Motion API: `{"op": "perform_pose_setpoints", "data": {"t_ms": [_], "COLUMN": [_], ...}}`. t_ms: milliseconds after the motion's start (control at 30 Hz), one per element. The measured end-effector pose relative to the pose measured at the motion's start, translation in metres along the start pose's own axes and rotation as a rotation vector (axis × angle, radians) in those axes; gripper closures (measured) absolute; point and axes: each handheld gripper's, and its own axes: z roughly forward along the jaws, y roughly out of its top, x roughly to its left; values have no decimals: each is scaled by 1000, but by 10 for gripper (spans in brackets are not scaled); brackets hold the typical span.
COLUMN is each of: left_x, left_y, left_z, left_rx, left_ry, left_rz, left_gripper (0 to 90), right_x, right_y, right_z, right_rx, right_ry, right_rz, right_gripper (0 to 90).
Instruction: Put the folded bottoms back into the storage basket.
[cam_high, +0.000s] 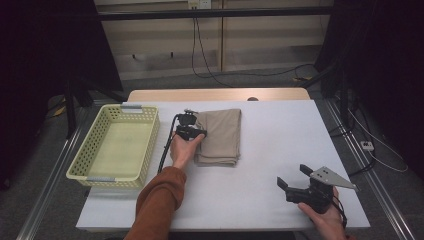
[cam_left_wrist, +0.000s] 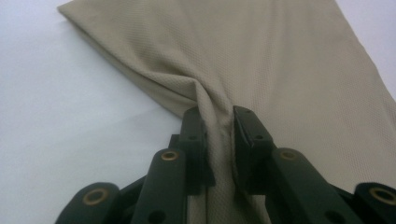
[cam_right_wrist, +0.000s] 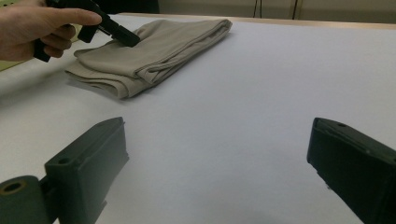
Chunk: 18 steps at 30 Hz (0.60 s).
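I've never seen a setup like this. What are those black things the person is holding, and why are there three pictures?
They are hand-held claws, one in each hand. One camera looks down from above on the white table; the other two ride on the claws and look along their black jaws. On the table lie a folded beige cloth and, to the left, a pale yellow basket. The left claw has pinched a bunched ridge of the cloth between its jaws. The right claw waits near the table's front edge, jaws wide apart, holding nothing.
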Motion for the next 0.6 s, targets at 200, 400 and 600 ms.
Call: {"op": "perform_pose_setpoints", "data": {"t_ms": [200, 400, 600], "left_x": [2, 0, -5], "left_y": [-2, -7, -2], "left_z": [0, -2, -14], "left_rx": [-29, -86, -140], "left_ry": [-27, -37, -43], "left_rz": [30, 40, 57], "left_gripper": [817, 821, 823], "right_x": [-1, -2, -2], "right_y": [0, 0, 0], "right_z": [0, 0, -1], "right_rx": [1, 4, 0], "right_ry": [-3, -3, -5], "right_rz": [5, 11, 12], "right_gripper": [45, 46, 46]}}
